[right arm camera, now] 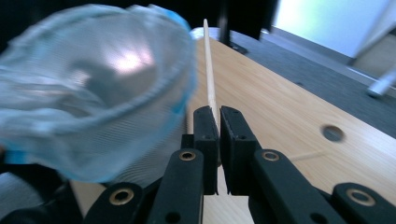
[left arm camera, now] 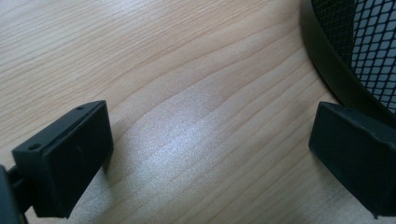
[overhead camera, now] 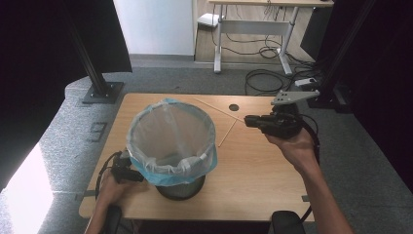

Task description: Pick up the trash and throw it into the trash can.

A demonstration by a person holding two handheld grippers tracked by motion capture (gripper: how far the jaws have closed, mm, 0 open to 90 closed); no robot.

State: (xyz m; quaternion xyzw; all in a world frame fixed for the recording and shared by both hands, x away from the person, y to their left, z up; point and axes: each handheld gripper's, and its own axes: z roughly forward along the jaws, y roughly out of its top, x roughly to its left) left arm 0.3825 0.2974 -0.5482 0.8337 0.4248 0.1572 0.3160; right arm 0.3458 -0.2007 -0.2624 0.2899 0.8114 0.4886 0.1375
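A black mesh bin (overhead camera: 171, 141) lined with a pale blue plastic bag stands on the wooden table (overhead camera: 253, 185). My right gripper (overhead camera: 247, 120) hovers right of the bin, shut on one end of a thin wooden stick (overhead camera: 219, 110). In the right gripper view the stick (right arm camera: 209, 65) runs forward from the jaws (right arm camera: 218, 121), past the bin's rim (right arm camera: 93, 93). A second stick (overhead camera: 227, 134) lies flat on the table below it. My left gripper (overhead camera: 134, 175) rests low by the bin's base, open (left arm camera: 210, 149) over bare wood, with the mesh wall (left arm camera: 369, 51) just beside one jaw.
A round hole (overhead camera: 234, 107) sits in the tabletop near the far edge. Beyond the table are grey carpet, black stand legs (overhead camera: 100, 87), loose cables (overhead camera: 272, 78) and a white desk frame (overhead camera: 253, 29).
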